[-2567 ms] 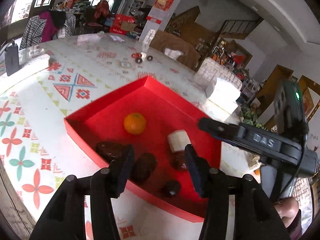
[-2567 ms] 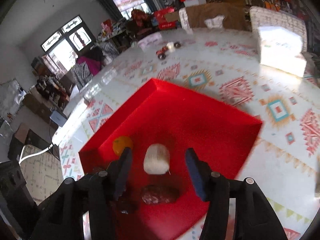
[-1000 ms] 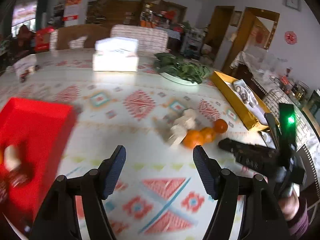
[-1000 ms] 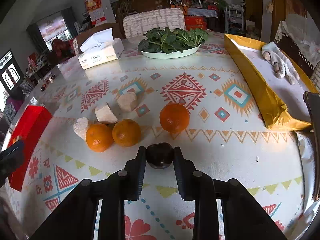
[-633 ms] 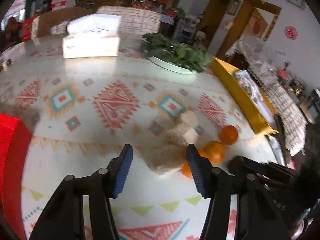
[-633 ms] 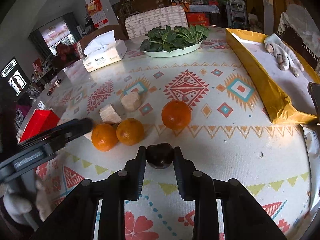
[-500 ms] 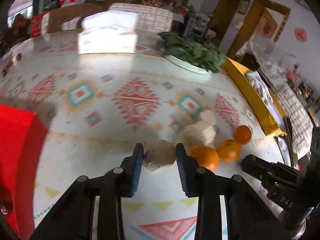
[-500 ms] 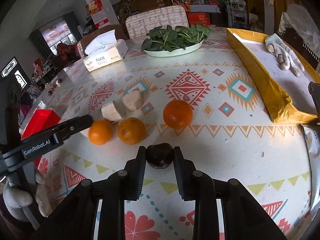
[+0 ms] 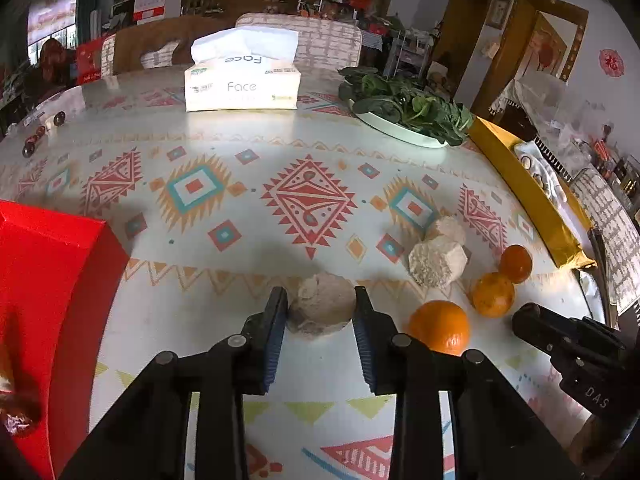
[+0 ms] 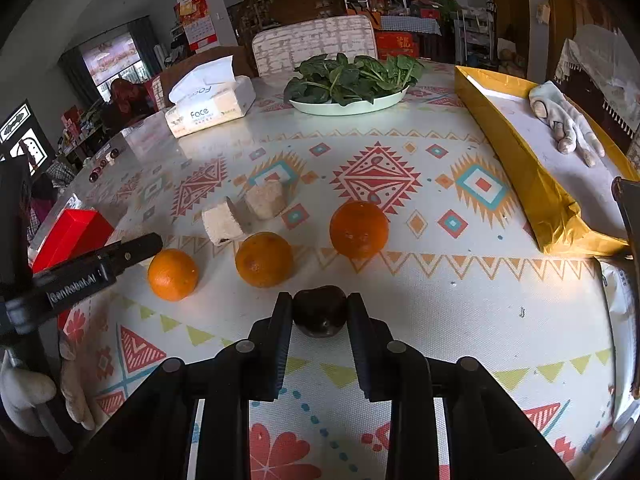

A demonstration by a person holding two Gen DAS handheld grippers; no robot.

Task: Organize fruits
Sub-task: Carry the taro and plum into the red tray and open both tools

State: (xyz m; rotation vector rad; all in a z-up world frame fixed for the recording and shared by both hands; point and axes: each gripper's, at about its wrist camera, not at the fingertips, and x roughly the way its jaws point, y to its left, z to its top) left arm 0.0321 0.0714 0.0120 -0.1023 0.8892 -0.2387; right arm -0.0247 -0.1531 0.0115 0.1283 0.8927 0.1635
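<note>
We are gripping a pale, rough chunk (image 9: 322, 309) in the left gripper (image 9: 321, 316); its jaws have just been closing on it. The right gripper (image 10: 319, 316) is clenching a dark round fruit (image 10: 320, 311) low over the patterned table (image 10: 460, 292). Just beyond are lying three oranges (image 10: 264, 259) and two more pale chunks (image 10: 222, 221). The red tray (image 9: 48, 280) is sitting at the left.

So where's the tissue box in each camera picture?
Left wrist view: the tissue box stands top centre, at the table's far edge.
Right wrist view: the tissue box sits upper left.
Shared landmark: the plate of green leaves, to the right of it in both.
</note>
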